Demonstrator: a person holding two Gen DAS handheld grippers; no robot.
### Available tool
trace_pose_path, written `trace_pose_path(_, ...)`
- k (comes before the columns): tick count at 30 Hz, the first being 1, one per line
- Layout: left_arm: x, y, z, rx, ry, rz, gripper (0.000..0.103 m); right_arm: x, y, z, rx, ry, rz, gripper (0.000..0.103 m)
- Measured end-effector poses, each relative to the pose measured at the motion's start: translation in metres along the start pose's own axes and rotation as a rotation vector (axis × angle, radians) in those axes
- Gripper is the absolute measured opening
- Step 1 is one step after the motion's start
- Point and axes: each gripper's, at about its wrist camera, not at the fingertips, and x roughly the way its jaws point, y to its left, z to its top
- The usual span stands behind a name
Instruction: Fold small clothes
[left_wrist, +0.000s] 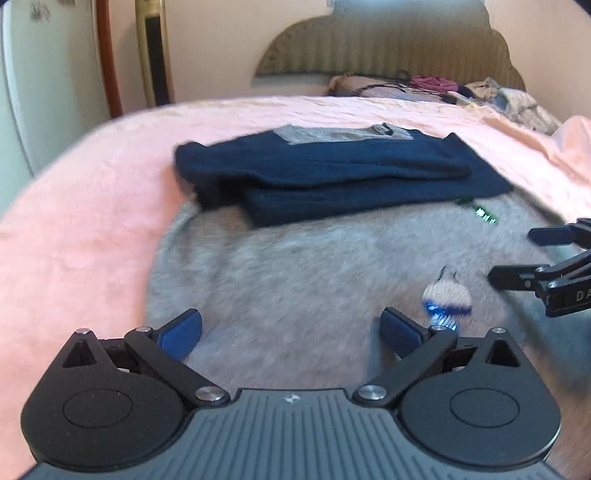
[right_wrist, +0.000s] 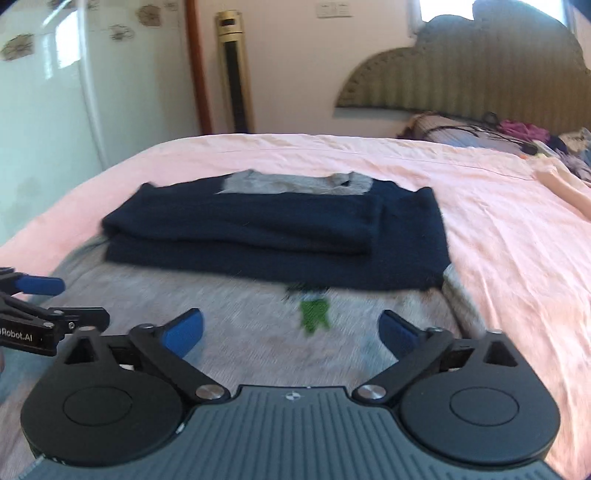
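On a pink bed (right_wrist: 498, 229), a grey sweater (left_wrist: 295, 280) has both navy sleeves (right_wrist: 258, 229) folded across. Left tool (left_wrist: 291, 332) and right tool (right_wrist: 291, 332) hover open, empty. Next, likely grip the hem nearest the bed's near edge and fold it upward.

Home bedroom — bed (right_wrist: 480, 229), padded headboard (right_wrist: 461, 74)
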Motion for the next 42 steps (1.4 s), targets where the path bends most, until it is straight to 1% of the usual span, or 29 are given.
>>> trace_pose_path(1, -0.009, 0.003, -0.004, -0.025, 0.001, 0.006, 0.103, 0.002, 0.001, -0.009, -0.024, 0.02, -0.022, 0.103)
trace_pose_path(2, -0.019, 0.009, -0.008, -0.062, -0.002, -0.004, 0.103, -0.005, 0.001, -0.011, -0.028, -0.008, -0.027, 0.103)
trace_pose_path(3, -0.029, 0.016, -0.012, -0.1, -0.007, -0.006, 0.103, -0.011, -0.002, -0.01, 0.001, -0.002, -0.021, 0.1)
trace_pose_path(5, -0.046, 0.034, -0.022, -0.162, -0.011, 0.013, 0.103, -0.034, -0.013, -0.011, 0.082, -0.026, 0.023, 0.1)
trace_pose_path(7, -0.052, 0.054, -0.032, -0.235, 0.024, -0.008, 0.103, -0.056, -0.027, -0.017, 0.13, -0.05, 0.024, 0.102)
trace_pose_path(8, -0.052, 0.064, -0.037, -0.279, 0.047, -0.038, 0.103, -0.064, -0.036, -0.022, 0.149, -0.05, 0.004, 0.102)
trace_pose_path(10, -0.059, 0.073, -0.043, -0.319, 0.027, -0.103, 0.103, -0.078, -0.055, -0.034, 0.196, -0.041, -0.043, 0.097)
trace_pose_path(11, -0.06, 0.076, -0.043, -0.349, 0.032, -0.156, 0.103, -0.08, -0.065, -0.038, 0.227, -0.024, -0.048, 0.093)
trace_pose_path(13, -0.058, 0.082, -0.043, -0.415, 0.035, -0.299, 0.1, -0.082, -0.083, -0.046, 0.315, 0.02, -0.026, 0.075)
trace_pose_path(14, -0.054, 0.082, -0.042, -0.454, 0.045, -0.363, 0.097, -0.084, -0.088, -0.051, 0.338, 0.019, -0.008, 0.074)
trace_pose_path(15, -0.049, 0.081, -0.04, -0.468, 0.055, -0.385, 0.084, -0.086, -0.092, -0.054, 0.349, 0.018, 0.01, 0.074)
trace_pose_path(16, -0.046, 0.079, -0.039, -0.454, 0.059, -0.366, 0.059, -0.088, -0.093, -0.056, 0.366, 0.019, 0.029, 0.067)
trace_pose_path(17, -0.042, 0.074, -0.036, -0.42, 0.065, -0.316, 0.04, -0.087, -0.094, -0.056, 0.383, 0.028, 0.072, 0.057)
trace_pose_path(18, -0.038, 0.072, -0.034, -0.408, 0.079, -0.273, 0.017, -0.084, -0.095, -0.055, 0.4, 0.046, 0.111, 0.037)
trace_pose_path(19, -0.036, 0.074, -0.033, -0.409, 0.093, -0.259, 0.008, -0.082, -0.096, -0.055, 0.405, 0.063, 0.124, 0.02)
trace_pose_path(21, -0.037, 0.078, -0.031, -0.399, 0.101, -0.249, 0.006, -0.079, -0.097, -0.056, 0.386, 0.071, 0.134, 0.013)
trace_pose_path(23, -0.044, 0.076, -0.029, -0.333, 0.085, -0.186, 0.005, -0.084, -0.098, -0.056, 0.38, 0.062, 0.137, 0.011)
trace_pose_path(26, -0.044, 0.084, -0.034, -0.308, 0.103, -0.175, 0.005, -0.1, -0.108, -0.055, 0.384, 0.026, 0.115, 0.009)
trace_pose_path(28, -0.045, 0.084, -0.037, -0.298, 0.086, -0.18, 0.006, -0.097, -0.115, -0.06, 0.383, 0.05, 0.066, 0.006)
trace_pose_path(30, -0.052, 0.086, -0.037, -0.32, 0.089, -0.207, 0.009, -0.095, -0.116, -0.068, 0.404, 0.057, 0.076, 0.007)
trace_pose_path(32, -0.059, 0.092, -0.043, -0.372, 0.106, -0.258, 0.013, -0.102, -0.12, -0.069, 0.448, 0.044, 0.106, 0.015)
trace_pose_path(33, -0.062, 0.096, -0.048, -0.402, 0.118, -0.288, 0.023, -0.108, -0.12, -0.071, 0.471, 0.031, 0.125, 0.023)
trace_pose_path(34, -0.065, 0.099, -0.053, -0.433, 0.121, -0.319, 0.031, -0.113, -0.121, -0.072, 0.49, 0.027, 0.156, 0.036)
trace_pose_path(35, -0.069, 0.101, -0.06, -0.469, 0.122, -0.351, 0.034, -0.118, -0.12, -0.074, 0.498, 0.031, 0.185, 0.042)
trace_pose_path(37, -0.075, 0.101, -0.068, -0.518, 0.12, -0.402, 0.05, -0.119, -0.115, -0.079, 0.494, 0.077, 0.218, 0.044)
trace_pose_path(39, -0.077, 0.096, -0.072, -0.532, 0.115, -0.444, 0.053, -0.116, -0.104, -0.081, 0.466, 0.098, 0.249, 0.044)
trace_pose_path(40, -0.077, 0.092, -0.072, -0.513, 0.111, -0.442, 0.05, -0.114, -0.1, -0.081, 0.448, 0.102, 0.257, 0.042)
trace_pose_path(41, -0.078, 0.086, -0.071, -0.482, 0.102, -0.405, 0.04, -0.113, -0.095, -0.078, 0.424, 0.105, 0.244, 0.038)
trace_pose_path(42, -0.076, 0.081, -0.069, -0.447, 0.121, -0.375, 0.005, -0.11, -0.093, -0.076, 0.398, 0.122, 0.223, 0.011)
